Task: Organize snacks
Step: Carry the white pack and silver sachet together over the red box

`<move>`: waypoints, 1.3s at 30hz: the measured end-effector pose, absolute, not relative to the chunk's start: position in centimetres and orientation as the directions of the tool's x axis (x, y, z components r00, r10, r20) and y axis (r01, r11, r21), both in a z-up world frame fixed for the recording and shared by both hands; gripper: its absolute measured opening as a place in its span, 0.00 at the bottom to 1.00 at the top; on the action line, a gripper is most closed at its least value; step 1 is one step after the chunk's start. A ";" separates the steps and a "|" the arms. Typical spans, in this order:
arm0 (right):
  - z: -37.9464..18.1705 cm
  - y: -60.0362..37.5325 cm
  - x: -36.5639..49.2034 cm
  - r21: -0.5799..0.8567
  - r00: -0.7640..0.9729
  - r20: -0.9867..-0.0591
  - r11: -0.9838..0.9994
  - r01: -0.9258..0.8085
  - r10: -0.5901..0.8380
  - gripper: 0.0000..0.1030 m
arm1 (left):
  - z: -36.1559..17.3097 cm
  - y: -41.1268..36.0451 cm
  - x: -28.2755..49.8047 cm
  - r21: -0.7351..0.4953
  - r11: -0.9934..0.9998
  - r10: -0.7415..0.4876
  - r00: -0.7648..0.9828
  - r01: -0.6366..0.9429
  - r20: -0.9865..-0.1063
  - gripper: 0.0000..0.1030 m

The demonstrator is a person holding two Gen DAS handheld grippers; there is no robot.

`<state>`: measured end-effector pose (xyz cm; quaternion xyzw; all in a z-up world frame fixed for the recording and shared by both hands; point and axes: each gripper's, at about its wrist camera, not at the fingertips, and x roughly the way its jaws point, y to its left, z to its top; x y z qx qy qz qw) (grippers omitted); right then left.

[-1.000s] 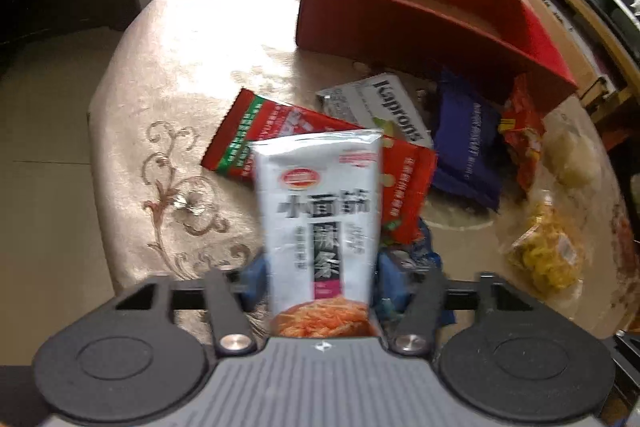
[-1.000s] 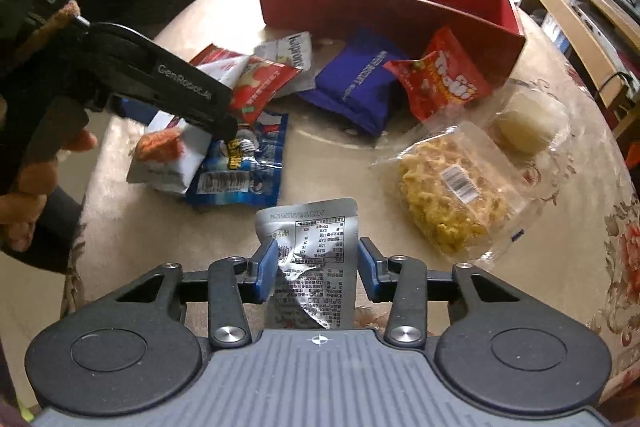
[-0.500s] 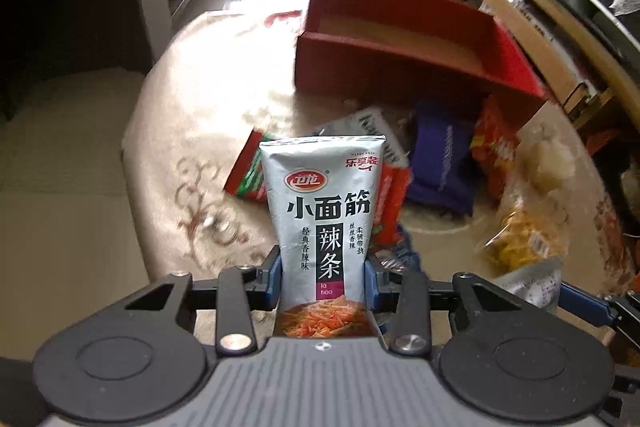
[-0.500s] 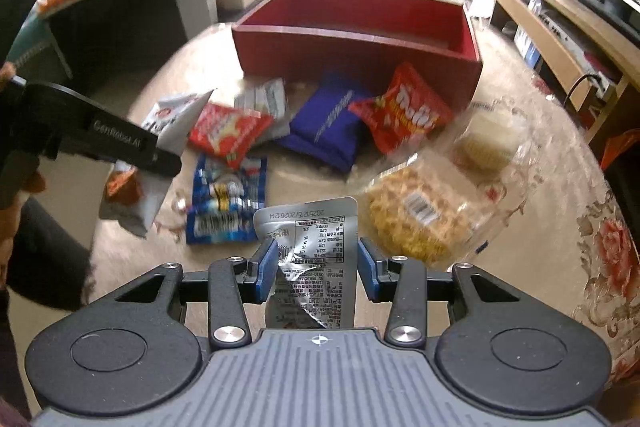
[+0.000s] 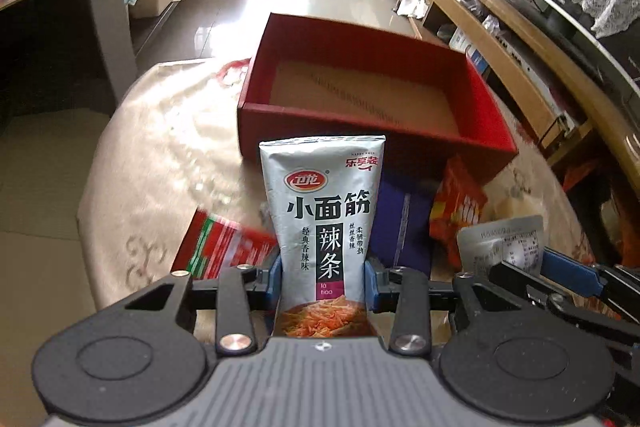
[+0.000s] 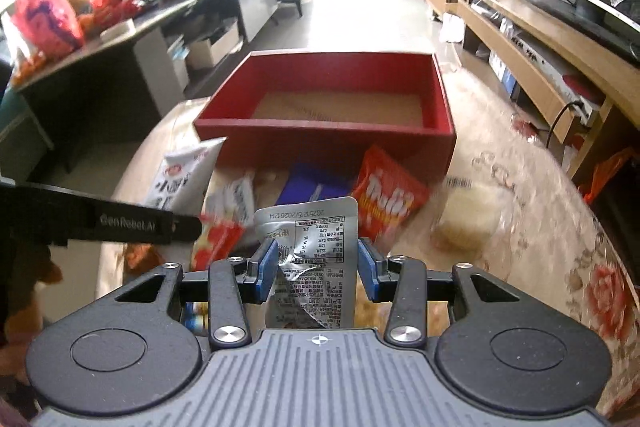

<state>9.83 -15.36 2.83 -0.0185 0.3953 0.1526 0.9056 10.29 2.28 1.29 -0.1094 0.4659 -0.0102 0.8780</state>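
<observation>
My left gripper (image 5: 323, 279) is shut on an upright silver spicy-strip packet (image 5: 322, 211) printed with Chinese characters, held above the table. My right gripper (image 6: 316, 267) is shut on a crinkled silver packet (image 6: 312, 247) that shows its printed back label. An open red box (image 5: 492, 107) with a bare cardboard floor stands beyond both on the round table, also seen in the right wrist view as the red box (image 6: 324, 137). The right-hand packet (image 5: 504, 239) shows at the lower right of the left wrist view.
Between the grippers and the box lie a purple pack (image 6: 316, 183), an orange-red pack (image 6: 388, 199), a red pack (image 5: 228, 247), a white pack (image 6: 240, 199) and a clear bag with a pale bun (image 6: 468, 219). The beige tablecloth (image 5: 160, 155) is bare on the left.
Both grippers have risen off the table with their packets. Both views now look over the front wall into the red box, and the loose snacks sit lower in the frames.
</observation>
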 end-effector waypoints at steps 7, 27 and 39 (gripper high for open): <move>3.9 -15.4 13.9 0.103 0.676 -0.692 0.962 -0.254 0.252 0.49 | 2.4 2.0 14.1 -0.213 0.974 -0.124 0.596 -0.080 -0.793 0.37; 4.3 -15.6 22.5 0.115 0.708 -0.667 0.972 -0.207 0.230 0.49 | 2.9 -0.2 23.6 -0.201 0.976 -0.106 0.619 -0.087 -0.778 0.37; 2.8 -15.2 26.4 0.099 0.704 -0.677 0.975 -0.201 0.214 0.49 | 1.2 -0.6 27.3 -0.167 0.979 -0.061 0.602 -0.121 -0.796 0.37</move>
